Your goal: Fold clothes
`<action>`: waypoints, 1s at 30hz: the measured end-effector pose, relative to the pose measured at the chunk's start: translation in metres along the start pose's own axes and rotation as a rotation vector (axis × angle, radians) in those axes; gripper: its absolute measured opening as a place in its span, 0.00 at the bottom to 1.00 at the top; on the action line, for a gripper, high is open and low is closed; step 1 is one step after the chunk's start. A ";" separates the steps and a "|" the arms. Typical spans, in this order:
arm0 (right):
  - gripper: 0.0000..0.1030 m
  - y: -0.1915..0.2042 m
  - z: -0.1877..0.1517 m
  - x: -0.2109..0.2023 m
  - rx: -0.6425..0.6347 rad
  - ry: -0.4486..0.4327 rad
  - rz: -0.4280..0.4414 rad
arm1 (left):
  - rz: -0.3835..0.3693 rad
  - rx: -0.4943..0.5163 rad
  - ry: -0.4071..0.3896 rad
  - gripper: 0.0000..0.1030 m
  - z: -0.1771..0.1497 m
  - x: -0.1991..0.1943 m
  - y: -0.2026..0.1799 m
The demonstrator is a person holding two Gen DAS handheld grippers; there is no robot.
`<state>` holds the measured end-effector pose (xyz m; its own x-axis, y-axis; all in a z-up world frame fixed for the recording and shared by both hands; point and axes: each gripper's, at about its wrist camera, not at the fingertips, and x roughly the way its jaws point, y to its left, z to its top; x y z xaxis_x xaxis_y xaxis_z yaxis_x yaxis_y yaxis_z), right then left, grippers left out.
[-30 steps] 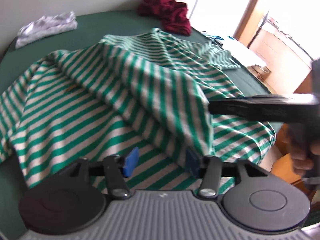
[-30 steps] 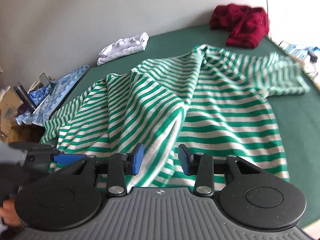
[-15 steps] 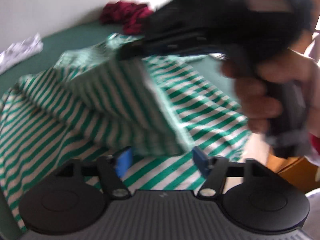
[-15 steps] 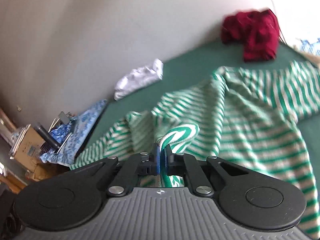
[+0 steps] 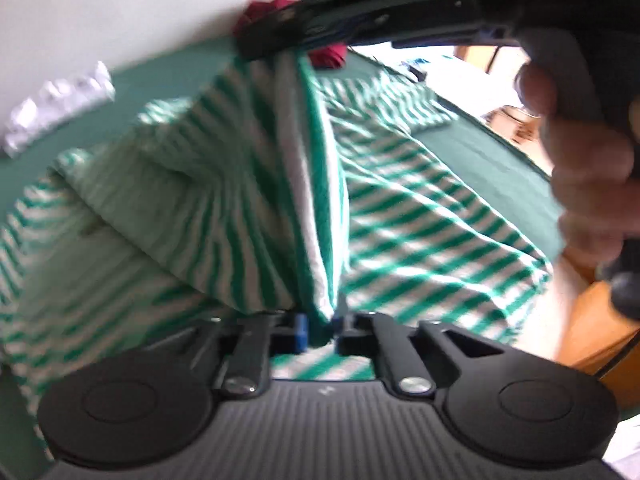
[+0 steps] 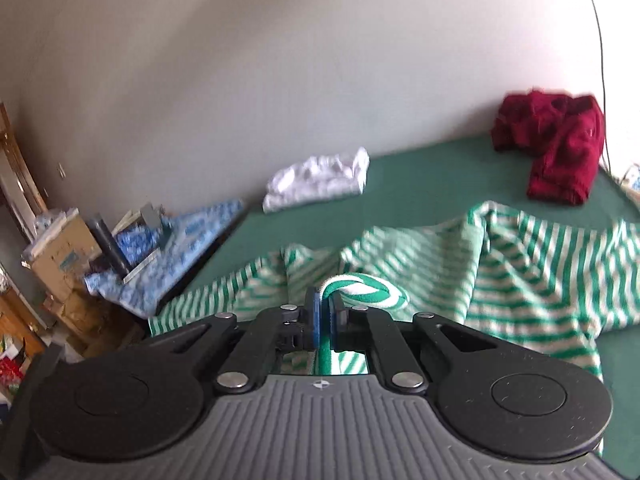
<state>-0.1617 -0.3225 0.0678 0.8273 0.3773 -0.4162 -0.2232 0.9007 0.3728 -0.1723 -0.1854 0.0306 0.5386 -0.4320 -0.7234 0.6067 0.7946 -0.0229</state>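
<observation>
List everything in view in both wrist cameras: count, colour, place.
striped shirt: one, green and white, spread on the green surface, one part lifted between both grippers
green surface: one, dark green, under the clothes
red garment: one, dark red, bunched at the far right by the wall
white garment: one, white, folded at the far edge by the wall
blue patterned cloth: one, blue and white, off the surface's left end
cardboard boxes: several, brown, far left
left gripper: one, black with blue pads, shut on the shirt
right gripper: one, black with blue pads, shut on the shirt
hand: one, holding the right gripper's handle
</observation>
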 end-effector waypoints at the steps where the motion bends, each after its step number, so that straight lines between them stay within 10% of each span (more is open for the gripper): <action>1: 0.04 -0.001 0.004 -0.004 0.003 -0.026 0.006 | 0.015 -0.005 0.001 0.03 0.001 0.001 0.001; 9: 0.04 -0.007 0.006 -0.044 0.071 -0.164 0.114 | 0.124 0.074 -0.141 0.02 0.021 -0.065 0.023; 20: 0.09 -0.031 -0.102 -0.031 0.015 0.327 -0.106 | 0.016 0.282 0.170 0.02 -0.072 -0.003 -0.009; 24: 0.44 -0.048 -0.091 -0.042 0.177 0.216 -0.135 | 0.017 0.299 0.166 0.05 -0.073 -0.013 -0.001; 30: 0.42 -0.077 -0.082 0.002 0.301 0.213 -0.210 | 0.044 0.341 0.091 0.27 -0.059 -0.028 0.000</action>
<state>-0.1852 -0.3737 -0.0298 0.7064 0.2574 -0.6594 0.1255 0.8713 0.4745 -0.2214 -0.1486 0.0102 0.5237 -0.3489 -0.7772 0.7524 0.6172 0.2300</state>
